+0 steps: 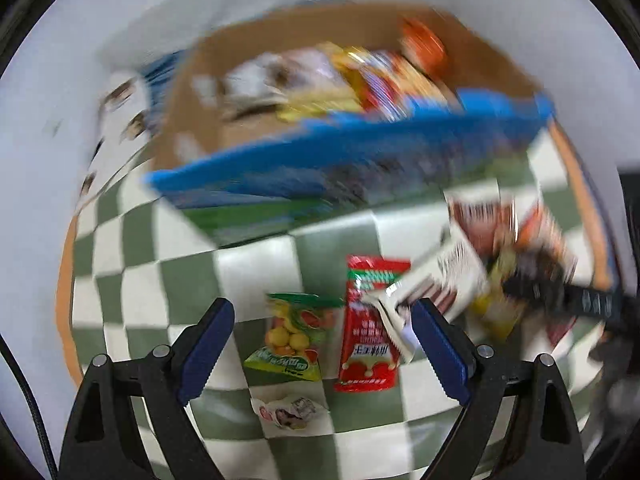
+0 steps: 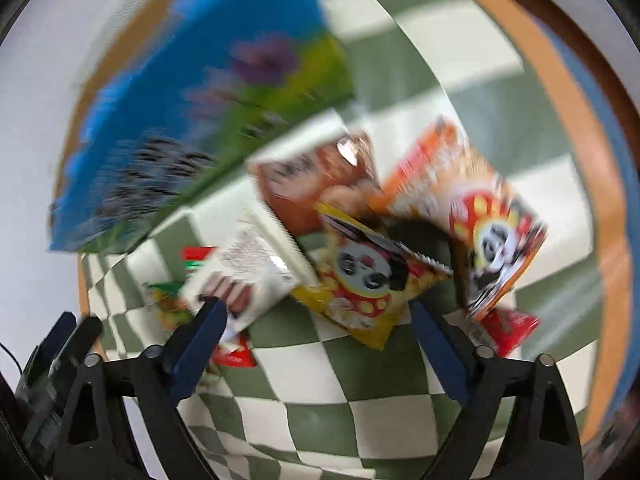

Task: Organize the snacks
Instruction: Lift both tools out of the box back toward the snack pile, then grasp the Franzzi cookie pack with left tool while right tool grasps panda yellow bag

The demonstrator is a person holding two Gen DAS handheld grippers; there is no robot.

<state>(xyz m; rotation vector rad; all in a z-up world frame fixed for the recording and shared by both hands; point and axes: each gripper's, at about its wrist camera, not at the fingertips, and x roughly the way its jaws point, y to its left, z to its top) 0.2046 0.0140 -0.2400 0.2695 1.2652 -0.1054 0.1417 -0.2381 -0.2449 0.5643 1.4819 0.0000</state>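
My left gripper (image 1: 324, 340) is open and empty above a green fruit-candy packet (image 1: 292, 336) and a red sachet (image 1: 370, 328) on the checked cloth. A white-and-brown packet (image 1: 436, 280) overlaps the sachet. A blue cardboard box (image 1: 352, 160) behind holds several snack bags. My right gripper (image 2: 316, 336) is open and empty over a yellow panda bag (image 2: 368, 280). An orange panda bag (image 2: 476, 216), a brown bag (image 2: 316, 184), the white-and-brown packet (image 2: 244, 276) and a small red packet (image 2: 508, 328) lie around it. Both views are motion-blurred.
A small white wrapped candy (image 1: 288, 412) lies near the left gripper. The green-and-white checked cloth (image 2: 332, 412) covers a round table with an orange rim (image 2: 604, 184). The blue box (image 2: 192, 112) stands at the left in the right wrist view. White wall lies behind.
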